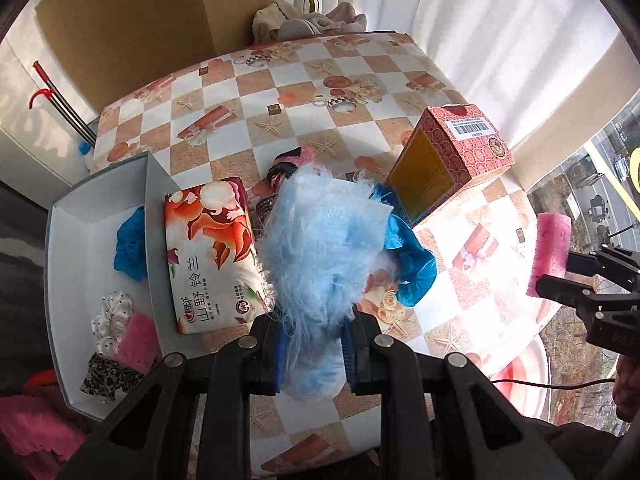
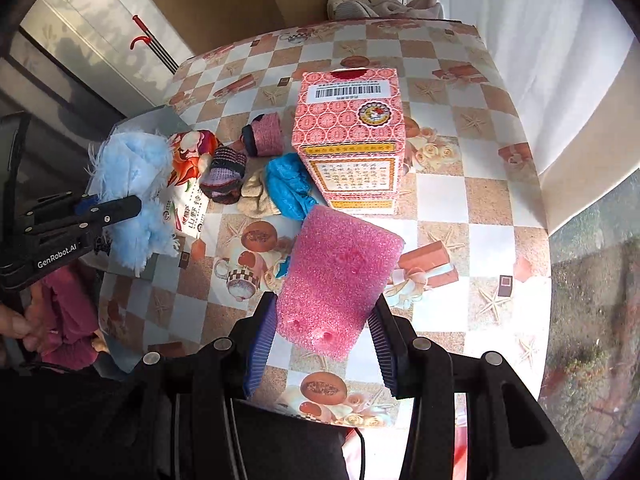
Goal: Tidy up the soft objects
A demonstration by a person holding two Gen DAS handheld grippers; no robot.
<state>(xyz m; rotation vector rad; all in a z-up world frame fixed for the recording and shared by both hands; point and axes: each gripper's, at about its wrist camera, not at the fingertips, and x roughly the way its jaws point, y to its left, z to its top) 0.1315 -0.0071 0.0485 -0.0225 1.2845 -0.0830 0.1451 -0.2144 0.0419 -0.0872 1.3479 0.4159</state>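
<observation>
My left gripper (image 1: 312, 356) has its fingers pinching the fluffy blue piece (image 1: 316, 248), held above the tabletop (image 1: 352, 128) near its left edge, beside the grey box (image 1: 100, 216). My right gripper (image 2: 320, 344) clamps the pink sponge (image 2: 340, 276) over the front edge.

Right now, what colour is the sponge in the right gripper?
Pink. The sponge shows best in the right wrist view, clamped in the right gripper.
</observation>
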